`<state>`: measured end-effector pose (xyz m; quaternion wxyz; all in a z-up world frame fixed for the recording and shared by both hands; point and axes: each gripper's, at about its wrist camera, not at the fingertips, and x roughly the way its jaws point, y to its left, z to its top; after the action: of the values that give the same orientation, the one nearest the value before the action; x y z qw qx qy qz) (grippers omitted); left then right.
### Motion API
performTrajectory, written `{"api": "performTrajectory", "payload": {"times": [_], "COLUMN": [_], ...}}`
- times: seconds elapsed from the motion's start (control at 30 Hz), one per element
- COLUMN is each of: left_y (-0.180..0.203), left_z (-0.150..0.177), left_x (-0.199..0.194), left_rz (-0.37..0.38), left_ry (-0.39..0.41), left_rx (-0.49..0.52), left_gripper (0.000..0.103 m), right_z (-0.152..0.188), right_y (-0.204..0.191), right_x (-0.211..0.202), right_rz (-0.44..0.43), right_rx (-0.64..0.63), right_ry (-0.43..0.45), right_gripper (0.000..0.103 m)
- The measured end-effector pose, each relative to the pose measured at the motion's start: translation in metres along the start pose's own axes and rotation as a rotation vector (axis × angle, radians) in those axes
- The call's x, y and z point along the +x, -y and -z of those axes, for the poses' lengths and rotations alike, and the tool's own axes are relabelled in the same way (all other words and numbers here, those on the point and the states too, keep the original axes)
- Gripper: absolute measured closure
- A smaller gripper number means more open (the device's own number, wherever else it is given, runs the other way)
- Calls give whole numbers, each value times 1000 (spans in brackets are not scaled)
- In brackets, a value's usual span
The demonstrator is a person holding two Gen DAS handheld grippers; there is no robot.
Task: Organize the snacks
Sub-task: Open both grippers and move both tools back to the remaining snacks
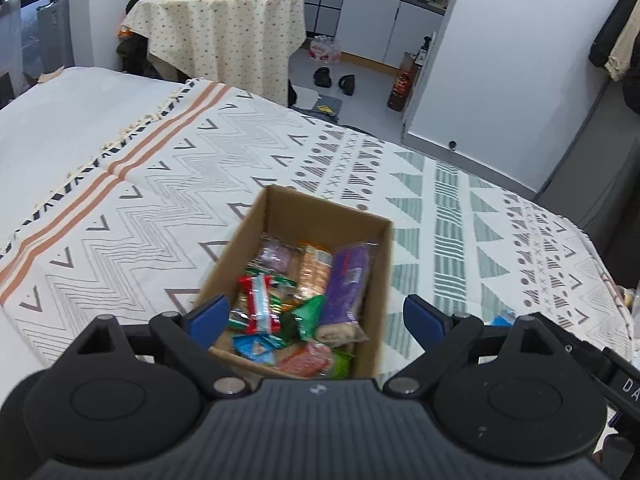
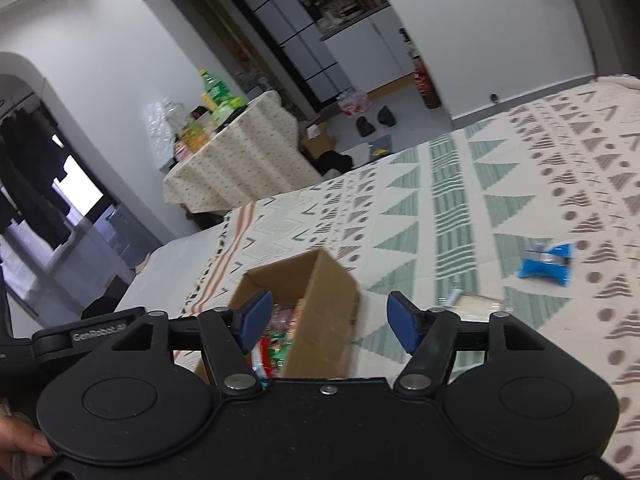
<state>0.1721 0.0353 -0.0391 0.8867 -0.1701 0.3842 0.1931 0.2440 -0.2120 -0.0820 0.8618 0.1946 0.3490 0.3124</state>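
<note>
The cardboard box (image 1: 288, 236) is sitting on the patterned bedspread (image 1: 132, 200), and it is already holding most of the snacks: a purple packet (image 1: 346, 284), a red-and-white wrapper (image 1: 260, 304), a green sachet (image 1: 310, 314) and several others are lying packed together inside. The left gripper (image 1: 316, 316) is hovering over the box with its jaws spread and nothing between them. The right gripper (image 2: 326, 320) is likewise standing released and empty, straddling the box's right wall. Out on the bedspread to the right, a blue packet (image 2: 546, 262) and a clear-wrapped snack (image 2: 478, 302) are lying loose, well apart from the box. So the sorting is looking mostly done, with those two apparently left to gather.
</note>
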Motion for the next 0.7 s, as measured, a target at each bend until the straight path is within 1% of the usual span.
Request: {"api": "performTrajectory", "payload": {"times": [0.07,0.13,0.33,0.43,0.53,0.7], "left_y": [8,15,34,47,57,71], "left_z": [2,4,12,18,23,30], "left_x": [-3,-5,-5,-3,2,11], "left_rz": [12,20,43,63,83,128], "left_ry": [3,3,-7,-10,-27,-46], "left_rx": [11,22,26,48,50,67], "left_gripper": [9,9,9,9,9,9], "right_z": [-2,-4,-8,-11,-11,-10], "right_y": [7,14,34,44,54,73], "right_x": [-6,-12,-28,-35,-42,-47], "right_rz": [13,20,44,30,68,124], "right_rx": [5,11,38,75,77,96], "right_ry": [4,7,20,24,31,23], "right_gripper": [33,31,29,27,24,24]}}
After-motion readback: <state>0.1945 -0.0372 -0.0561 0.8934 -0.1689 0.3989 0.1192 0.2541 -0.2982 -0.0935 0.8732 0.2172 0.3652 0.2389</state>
